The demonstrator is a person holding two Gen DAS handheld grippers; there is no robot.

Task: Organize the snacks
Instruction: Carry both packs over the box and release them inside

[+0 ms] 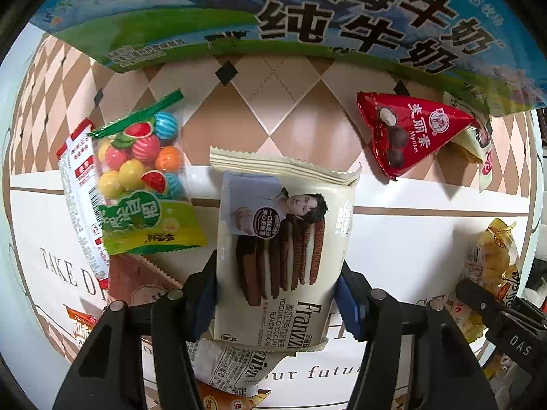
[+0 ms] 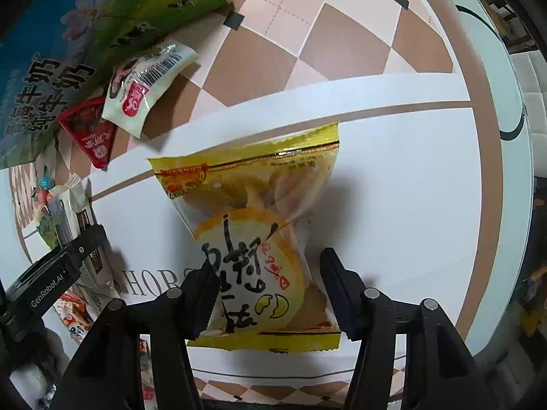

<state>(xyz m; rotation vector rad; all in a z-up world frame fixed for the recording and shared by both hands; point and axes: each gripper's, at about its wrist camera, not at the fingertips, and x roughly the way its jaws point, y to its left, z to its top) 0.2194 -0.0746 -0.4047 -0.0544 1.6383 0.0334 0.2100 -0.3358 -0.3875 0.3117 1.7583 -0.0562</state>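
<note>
the left gripper (image 1: 277,294) holds the cookie pack (image 1: 283,239) by its sides, long axis pointing away. the right gripper (image 2: 270,287) stands open astride the yellow bag (image 2: 253,232), not pressing.

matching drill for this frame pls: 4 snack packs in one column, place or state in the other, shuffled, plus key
1. cream Franzzi cookie pack
2. yellow snack bag
3. red triangular candy pack
4. gumball bag

A. lies by the big milk carton
B. between the left gripper's fingers
C. between the right gripper's fingers
D. overlaps a white wrapper with a barcode

Pairs: 1-B, 2-C, 3-A, 4-D
</note>
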